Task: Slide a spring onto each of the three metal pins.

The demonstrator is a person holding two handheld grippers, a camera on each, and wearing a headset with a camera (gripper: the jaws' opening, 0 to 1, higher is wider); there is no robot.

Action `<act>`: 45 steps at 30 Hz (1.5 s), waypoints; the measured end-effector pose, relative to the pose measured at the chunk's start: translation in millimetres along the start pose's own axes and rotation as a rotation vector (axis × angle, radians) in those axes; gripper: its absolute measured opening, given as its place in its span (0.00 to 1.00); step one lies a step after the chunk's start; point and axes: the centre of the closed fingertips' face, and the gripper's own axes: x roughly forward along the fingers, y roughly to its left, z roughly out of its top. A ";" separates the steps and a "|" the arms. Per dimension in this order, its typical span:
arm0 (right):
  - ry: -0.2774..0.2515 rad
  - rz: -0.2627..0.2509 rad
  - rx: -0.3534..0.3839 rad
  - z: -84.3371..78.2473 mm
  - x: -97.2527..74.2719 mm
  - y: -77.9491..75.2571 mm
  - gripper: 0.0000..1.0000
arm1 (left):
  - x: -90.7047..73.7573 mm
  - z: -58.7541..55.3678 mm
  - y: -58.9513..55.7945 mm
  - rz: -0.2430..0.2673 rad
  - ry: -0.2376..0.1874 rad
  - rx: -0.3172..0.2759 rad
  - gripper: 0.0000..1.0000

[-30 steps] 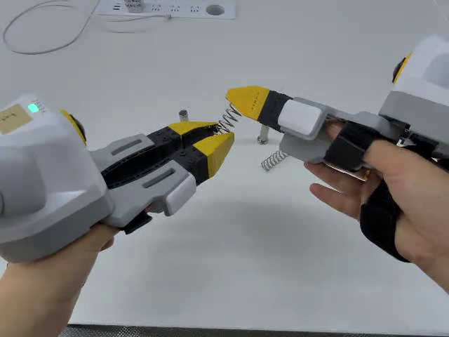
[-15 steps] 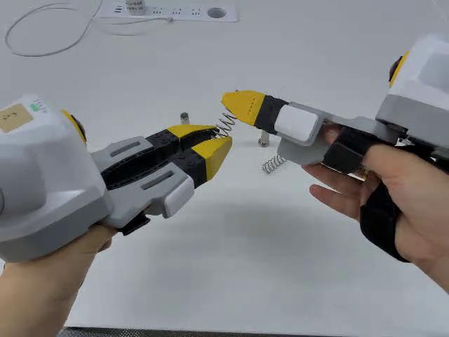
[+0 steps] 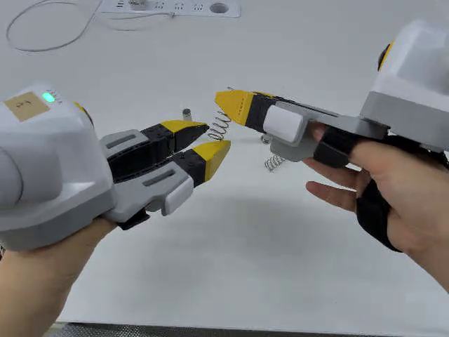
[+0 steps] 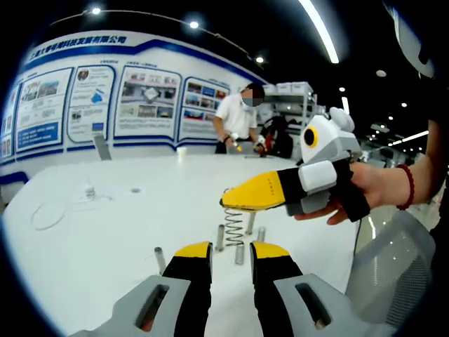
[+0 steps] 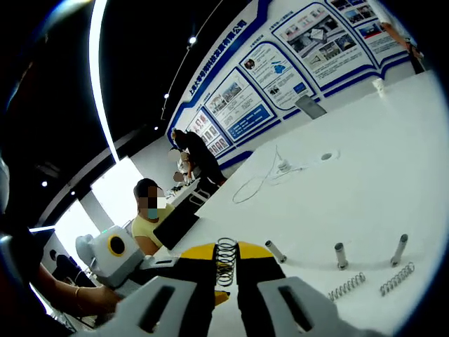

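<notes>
Spring [image 3: 219, 125] is off the table, pinched by its top coils between the narrowly set jaws of the right gripper [image 3: 228, 105]. The right gripper view shows the coils [image 5: 225, 261] sitting squarely between that gripper's yellow tips. In the left gripper view its long axis runs close to upright, and the spring [image 4: 233, 226] hangs free below the right tips. The spring's free lower end points at the gap of the left gripper [image 3: 212, 137], whose jaws stand a little apart and hold nothing. That end sits just above the left tips; whether it touches them cannot be told. The left gripper is therefore the nearer free one, right below the spring, and looks set to steady or take the bottom end. All three pins stand upright on the table [image 3: 245, 246], beyond and below the spring and well clear of it: first pin [image 5: 275, 251], second pin [image 5: 341, 255] and third pin [image 5: 398, 249], all bare. A loose spring [image 5: 346, 285] and a second loose spring [image 5: 396, 278] lie flat near the second and third pins. My read is that the held spring's axis already roughly matches the pins, so the next move is mostly carrying it over one and down.
</notes>
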 end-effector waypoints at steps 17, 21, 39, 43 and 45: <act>0.003 0.011 -0.237 10.3 35.5 -6.5 0.11 | -4.3 -12.8 20.1 0.096 0.043 0.039 0.56; -0.002 0.006 -0.258 13.2 43.5 -11.7 0.11 | -4.8 -14.3 24.4 0.116 0.047 0.037 0.62; 0.029 -0.010 -0.402 6.5 80.4 -34.4 0.11 | -5.5 -27.9 26.7 0.134 0.077 0.040 0.88; 0.044 -0.010 -0.454 0.7 86.0 -33.8 0.11 | -6.0 -27.6 28.9 0.142 0.076 0.045 0.93; 0.056 -0.010 -0.487 -2.8 89.2 -34.1 0.11 | -6.2 -27.5 29.4 0.145 0.073 0.040 0.95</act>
